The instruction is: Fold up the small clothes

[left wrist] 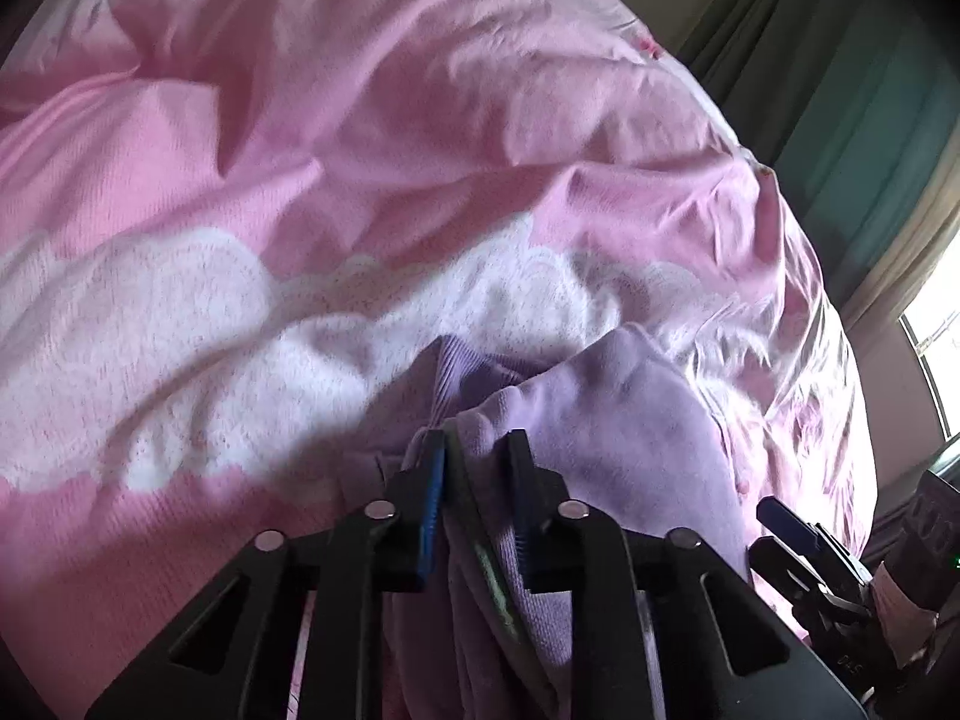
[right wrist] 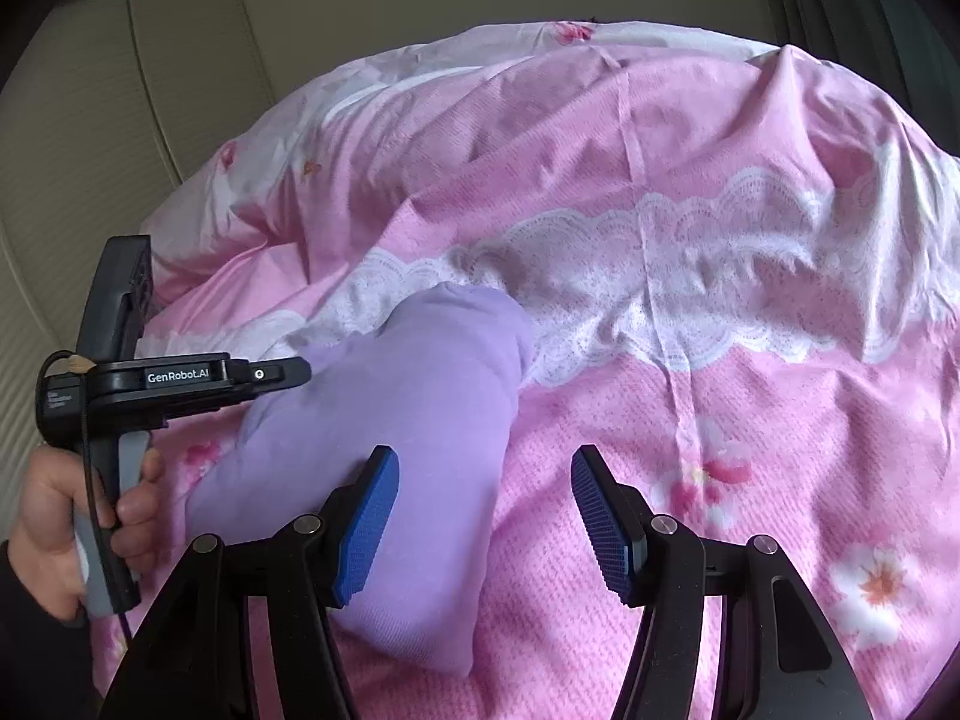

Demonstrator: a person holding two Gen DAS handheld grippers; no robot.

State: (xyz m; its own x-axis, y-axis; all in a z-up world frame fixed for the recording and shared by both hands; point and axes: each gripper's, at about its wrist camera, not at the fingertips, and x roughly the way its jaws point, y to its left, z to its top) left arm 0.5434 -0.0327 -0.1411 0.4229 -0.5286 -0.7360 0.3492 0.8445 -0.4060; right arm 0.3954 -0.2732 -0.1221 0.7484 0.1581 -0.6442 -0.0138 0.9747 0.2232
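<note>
Blue-padded fingers (left wrist: 433, 480) of the left hand-held gripper (left wrist: 474, 450) pinched a fold of the lilac garment (right wrist: 414, 420), which lay bunched on the pink floral bedspread (right wrist: 750, 420). Just right of the garment, the right hand-held gripper (right wrist: 486, 516) stood wide, gripping nothing.

Home bedroom, rumpled pink floral duvet (right wrist: 690, 180) with lace band, green curtains (left wrist: 840, 72), window (left wrist: 936, 354)

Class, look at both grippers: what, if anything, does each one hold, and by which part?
The left gripper pinches the purple garment by a bunched edge fold between its fingers. The right gripper is open and holds nothing.
</note>
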